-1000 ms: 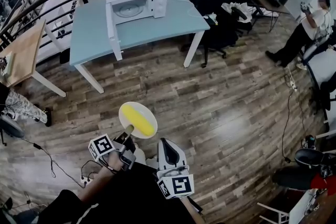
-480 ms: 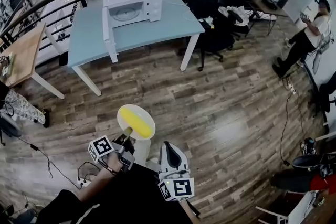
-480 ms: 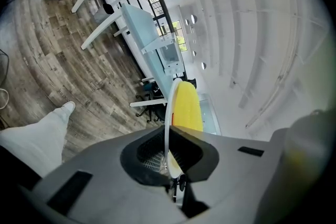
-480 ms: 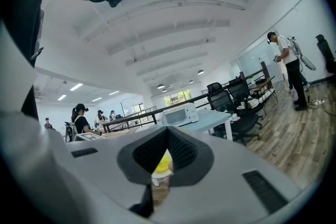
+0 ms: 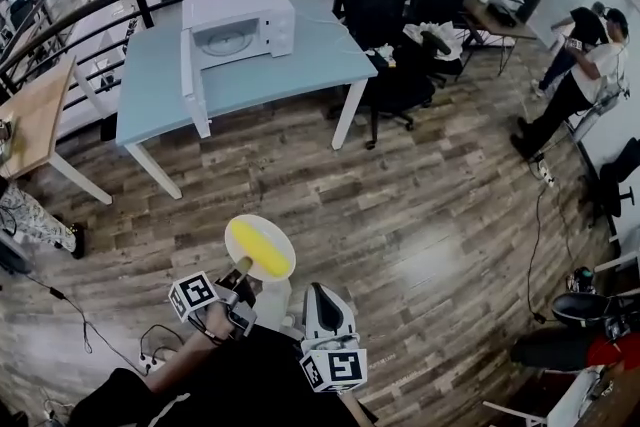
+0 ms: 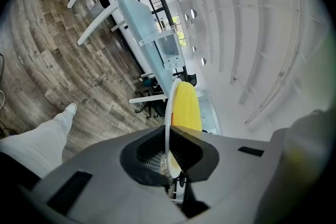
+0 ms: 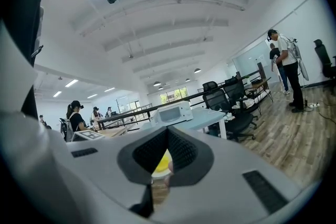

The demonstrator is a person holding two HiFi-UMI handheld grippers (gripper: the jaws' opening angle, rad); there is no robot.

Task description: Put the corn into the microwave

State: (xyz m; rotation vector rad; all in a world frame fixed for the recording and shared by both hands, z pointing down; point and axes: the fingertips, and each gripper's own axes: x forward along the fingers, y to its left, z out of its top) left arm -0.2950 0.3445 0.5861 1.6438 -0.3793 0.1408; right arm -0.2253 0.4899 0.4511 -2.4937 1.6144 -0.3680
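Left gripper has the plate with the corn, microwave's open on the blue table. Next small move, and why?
Probably carry the plate forward toward the microwave, held level. The left gripper clamps only the plate's rim, the corn lies loose on it, and a stretch of wood floor separates it from the blue table, where the door stands open.

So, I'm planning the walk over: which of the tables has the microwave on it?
The pale blue table with white legs, ahead: the microwave stands on it, door open. The wooden table at the left edge shows none.
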